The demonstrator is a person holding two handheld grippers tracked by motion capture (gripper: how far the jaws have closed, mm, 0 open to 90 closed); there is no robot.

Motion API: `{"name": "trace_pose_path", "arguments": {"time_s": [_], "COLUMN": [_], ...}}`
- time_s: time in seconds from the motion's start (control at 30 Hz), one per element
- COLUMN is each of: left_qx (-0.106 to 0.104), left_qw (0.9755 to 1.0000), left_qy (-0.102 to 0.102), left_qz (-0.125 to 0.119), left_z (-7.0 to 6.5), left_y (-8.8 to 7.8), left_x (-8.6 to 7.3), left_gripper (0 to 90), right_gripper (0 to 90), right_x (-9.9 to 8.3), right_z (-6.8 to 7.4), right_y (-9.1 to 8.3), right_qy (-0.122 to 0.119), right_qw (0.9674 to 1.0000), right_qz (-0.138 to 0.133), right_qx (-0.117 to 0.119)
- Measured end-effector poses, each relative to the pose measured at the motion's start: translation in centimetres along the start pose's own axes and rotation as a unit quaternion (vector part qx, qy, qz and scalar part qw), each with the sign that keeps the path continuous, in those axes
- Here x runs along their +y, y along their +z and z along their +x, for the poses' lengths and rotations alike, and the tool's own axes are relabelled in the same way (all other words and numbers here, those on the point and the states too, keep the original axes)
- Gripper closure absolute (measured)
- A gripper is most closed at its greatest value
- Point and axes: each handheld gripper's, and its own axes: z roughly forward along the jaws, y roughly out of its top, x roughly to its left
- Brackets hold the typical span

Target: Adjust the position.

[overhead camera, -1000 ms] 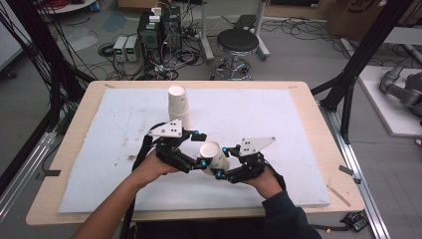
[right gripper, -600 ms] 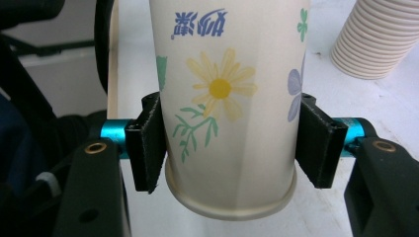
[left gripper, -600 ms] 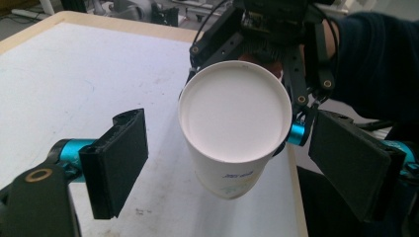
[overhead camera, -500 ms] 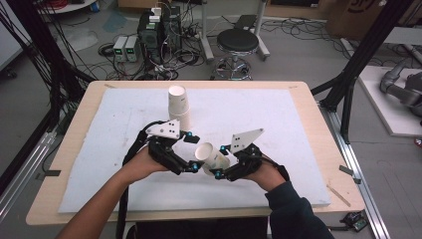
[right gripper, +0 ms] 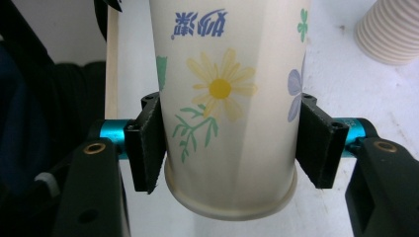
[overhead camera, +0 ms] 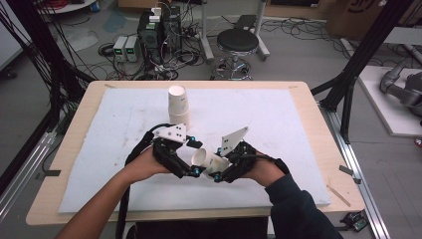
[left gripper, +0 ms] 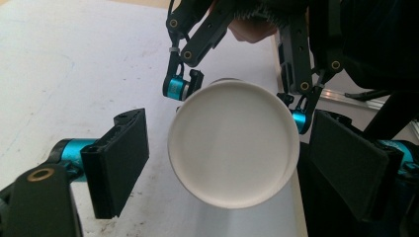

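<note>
Right now the right claw (overhead camera: 217, 167) is clenched on a paper cup (overhead camera: 209, 162), pads pressing both sides of its wall near the rim, as the right gripper view shows: the cup (right gripper: 227, 98) carries a yellow daisy, green sprigs and blue lettering, and its rim points back toward that camera. From the high view the cup lies tilted over on its side, held up off the white mat (overhead camera: 278, 129) that covers the bench (overhead camera: 303, 94), with its closed bottom turned toward the left claw (overhead camera: 191, 159).

And the left claw is released: in the left gripper view its two black pads (left gripper: 121, 160) stand wide on either side of the cup's round white bottom (left gripper: 233, 144), with clear gaps showing on both sides, nothing touching. Beyond the cup in that same view you can see the right claw's blue-tipped fingers (left gripper: 174, 88) clamped on it.

Both hands sit close together at the near-middle of the mat, left hand (overhead camera: 144, 167) and right hand (overhead camera: 261, 172) facing each other across the cup.

Farther back on the mat stands a stack of paper cups (overhead camera: 179, 105), upside down, well apart from the held one; its ribbed edges (right gripper: 388, 32) peek into the right gripper view's top corner.
</note>
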Motion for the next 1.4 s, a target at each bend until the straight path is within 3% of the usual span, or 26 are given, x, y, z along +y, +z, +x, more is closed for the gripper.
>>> {"name": "trace_pose_path", "arguments": {"time_s": [0.1, 0.43, 0.67, 0.83, 0.93, 0.97, 1.07, 1.1, 1.13, 1.17, 1.2, 1.23, 1.33, 1.37, 1.4], "left_qx": [-0.004, -0.025, -0.055, -0.052, -0.048, -0.048, -0.038, -0.033, -0.033, -0.03, -0.03, -0.026, -0.02, -0.013, -0.011], "left_qw": [1.0, 0.9994, 0.9976, 0.9971, 0.9976, 0.9976, 0.9986, 0.9991, 0.9991, 0.9995, 0.9995, 0.9996, 0.9996, 0.9991, 0.9987], "left_qy": [-0.001, -0.003, 0.003, 0.013, 0.017, 0.017, 0.016, 0.015, 0.015, 0.011, 0.011, 0.01, 0.0, -0.006, -0.007], "left_qz": [0.007, 0.025, 0.042, 0.054, 0.046, 0.046, 0.033, 0.021, 0.021, 0.007, 0.007, 0.0, -0.021, -0.039, -0.048], "left_z": [0.1, 0.3, 0.4, 0.2, 0.2, 0.2, 0.3, 0.3, 0.3, 0.3, 0.3, 0.4, 0.3, 0.2, 0.3], "left_y": [0.3, 0.7, 1.1, 1.2, 1.0, 1.0, 0.5, 0.2, 0.2, -0.2, -0.2, -0.4, -0.7, -0.8, -1.0], "left_x": [0.0, -0.2, -0.4, -0.5, -0.5, -0.5, -0.4, -0.4, -0.4, -0.5, -0.5, -0.6, -1.0, -1.4, -1.5], "left_gripper": [16.4, 22.4, 35.4, 37.0, 37.3, 37.3, 37.4, 37.4, 37.4, 37.4, 37.4, 37.4, 37.4, 37.4, 37.3], "right_gripper": [36.7, 36.7, 36.7, 36.4, 33.6, 30.9, 20.6, 20.3, 20.3, 19.6, 19.6, 19.6, 19.6, 19.6, 19.6], "right_x": [0.3, 0.6, 1.0, 1.0, 1.0, 0.9, 0.6, 0.4, 0.4, 0.0, 0.0, -0.5, -0.9, -1.6, -1.8], "right_z": [0.1, 0.3, 0.7, 0.9, 0.9, 0.8, 0.7, 0.6, 0.6, 0.4, 0.4, 0.3, 0.3, 0.1, 0.1], "right_y": [0.1, 0.3, 0.8, 1.0, 0.9, 0.9, 0.2, 0.0, 0.0, -0.5, -0.5, -1.0, -1.5, -2.0, -2.2], "right_qy": [-0.008, -0.015, -0.027, -0.02, -0.024, -0.028, -0.006, 0.002, 0.002, 0.012, 0.012, 0.021, 0.035, 0.058, 0.064], "right_qw": [0.9998, 0.9987, 0.9968, 0.996, 0.9963, 0.997, 0.9992, 0.9997, 0.9997, 0.9999, 0.9999, 0.9994, 0.998, 0.994, 0.9925], "right_qz": [0.02, 0.048, 0.074, 0.085, 0.082, 0.071, 0.04, 0.024, 0.024, -0.002, -0.002, -0.028, -0.052, -0.092, -0.104], "right_qx": [0.002, 0.003, 0.012, 0.017, 0.01, 0.009, 0.0, -0.005, -0.005, -0.004, -0.004, -0.007, -0.012, -0.015, -0.013]}}
